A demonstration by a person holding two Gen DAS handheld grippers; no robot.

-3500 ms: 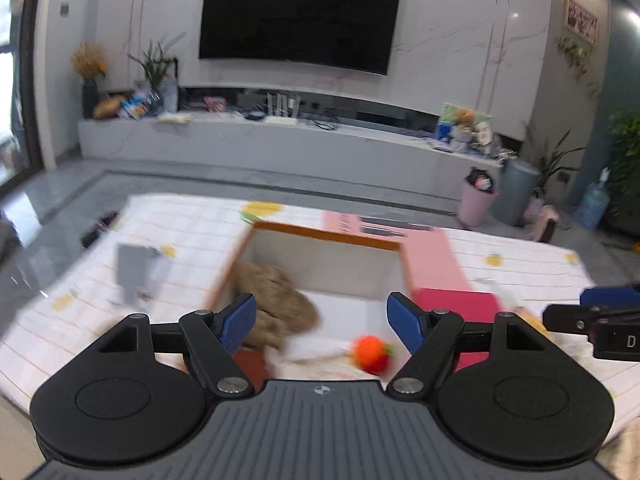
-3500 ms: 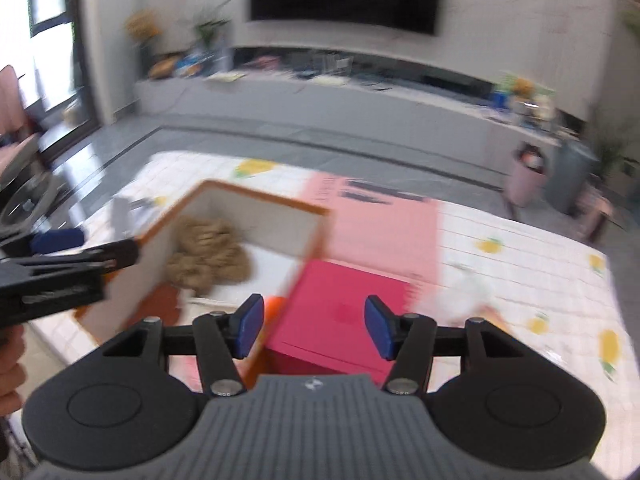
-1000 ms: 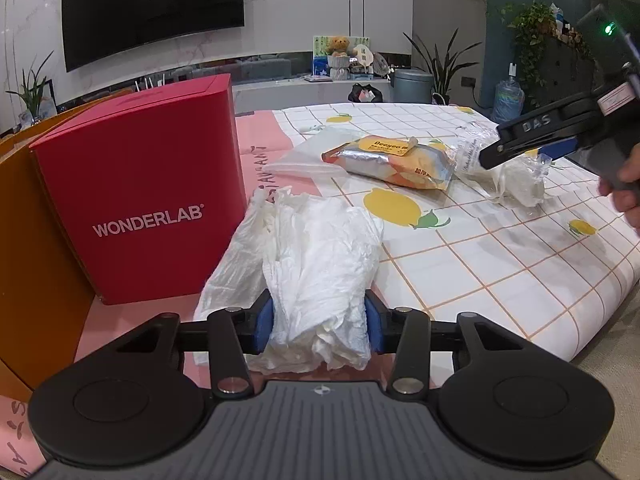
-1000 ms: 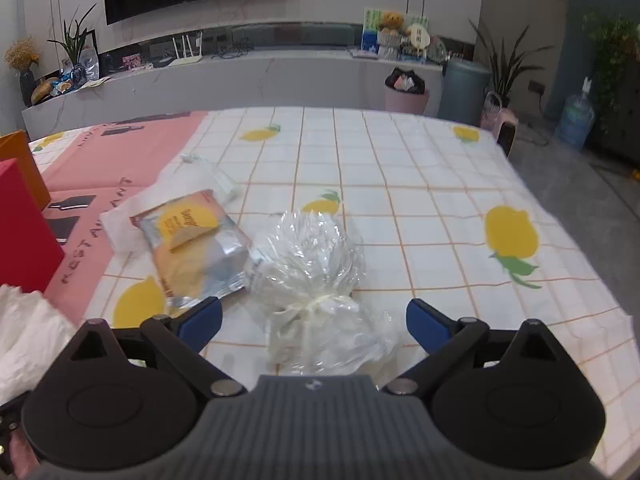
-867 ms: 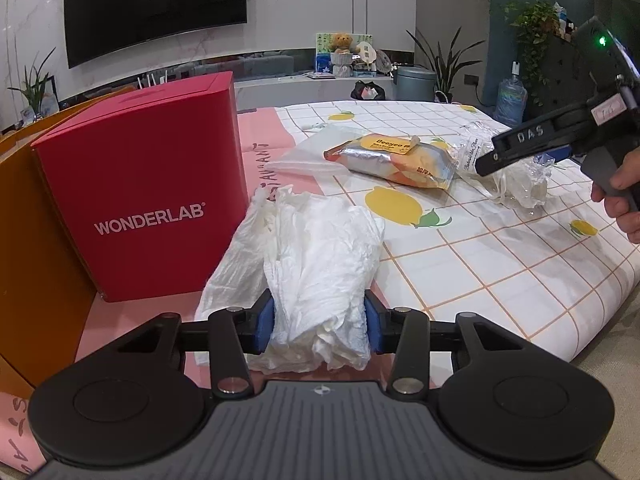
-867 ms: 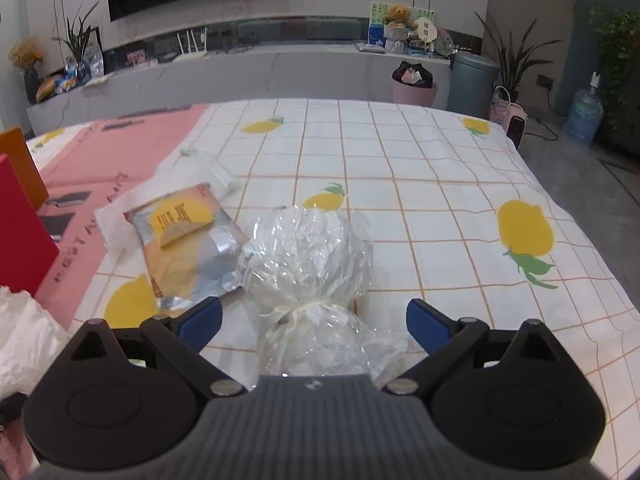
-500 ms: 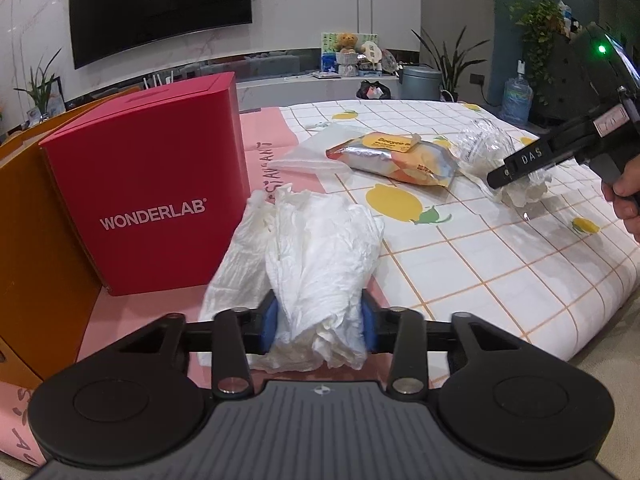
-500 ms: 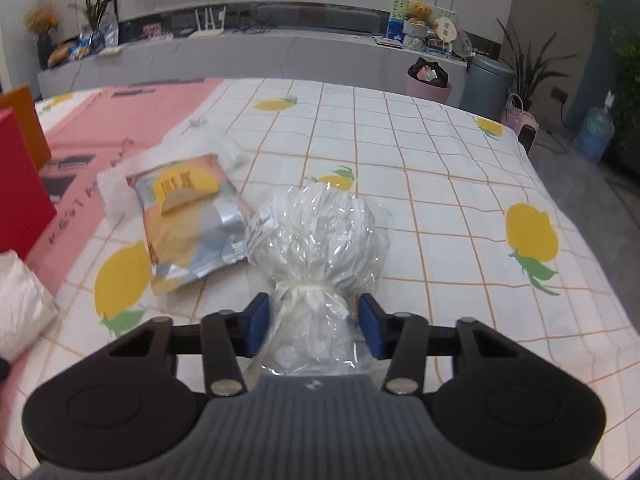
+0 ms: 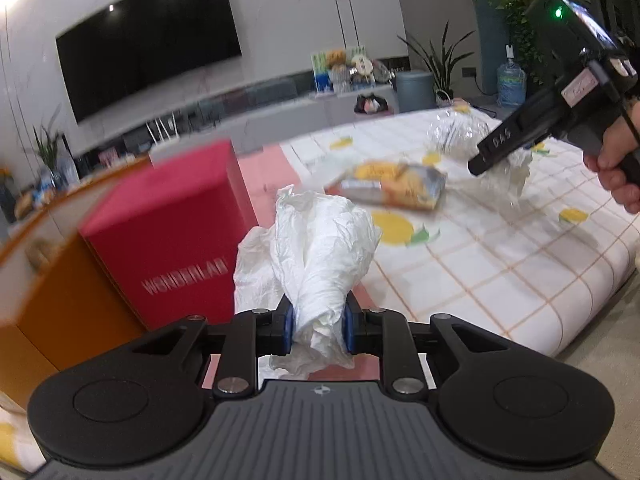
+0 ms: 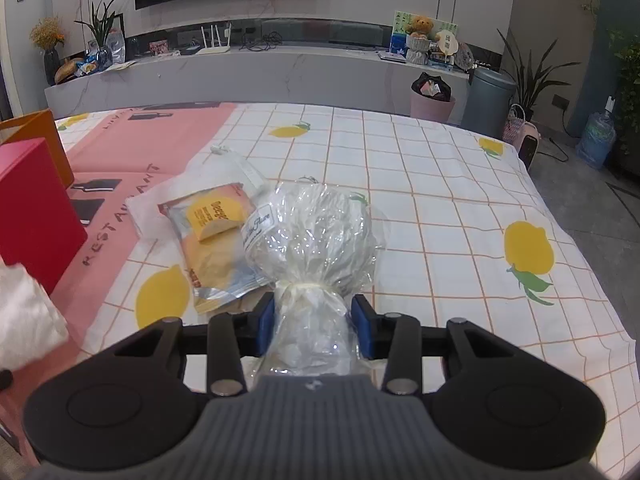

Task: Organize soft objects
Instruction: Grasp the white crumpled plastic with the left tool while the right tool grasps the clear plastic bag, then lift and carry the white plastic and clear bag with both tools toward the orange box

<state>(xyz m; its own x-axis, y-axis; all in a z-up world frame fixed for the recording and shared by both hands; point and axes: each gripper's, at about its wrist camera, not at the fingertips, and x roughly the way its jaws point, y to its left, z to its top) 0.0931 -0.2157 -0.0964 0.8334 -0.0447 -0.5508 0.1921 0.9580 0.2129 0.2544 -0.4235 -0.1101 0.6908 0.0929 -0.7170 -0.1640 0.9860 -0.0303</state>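
Half a second ago the left gripper [image 9: 318,330] held the white crumpled bag [image 9: 320,256] low against the pink strip of the tablecloth [image 10: 440,184]; now the bag stands up clear of the cloth in the left wrist view and the background is smeared with motion, so the lift has begun. Its jaws are clenched on the bag's lower end, the bulk of it billowing toward 12 o'clock. The red box [image 9: 168,236] sits at about 10 o'clock from the grip, and the orange box [image 9: 60,312] lies beyond it at 9 o'clock, blurred, with something tan just visible inside at its far left. The right gripper [image 10: 314,326], which a second ago stood wide open around the clear cellophane bundle [image 10: 312,240], has closed on the gathered neck just below the tie; the round head of the bundle points toward 12 o'clock, and whether it has left the cloth cannot be told from the right wrist view. The foil snack pack [image 10: 212,240] lies on the cloth at 10 o'clock from that grip, touching the bundle's left side and resting on a flat clear pouch [image 10: 192,188]. With both soft items now secured, the carry toward the orange box looks like the step in hand, while the snack pack and pouch remain to be collected.
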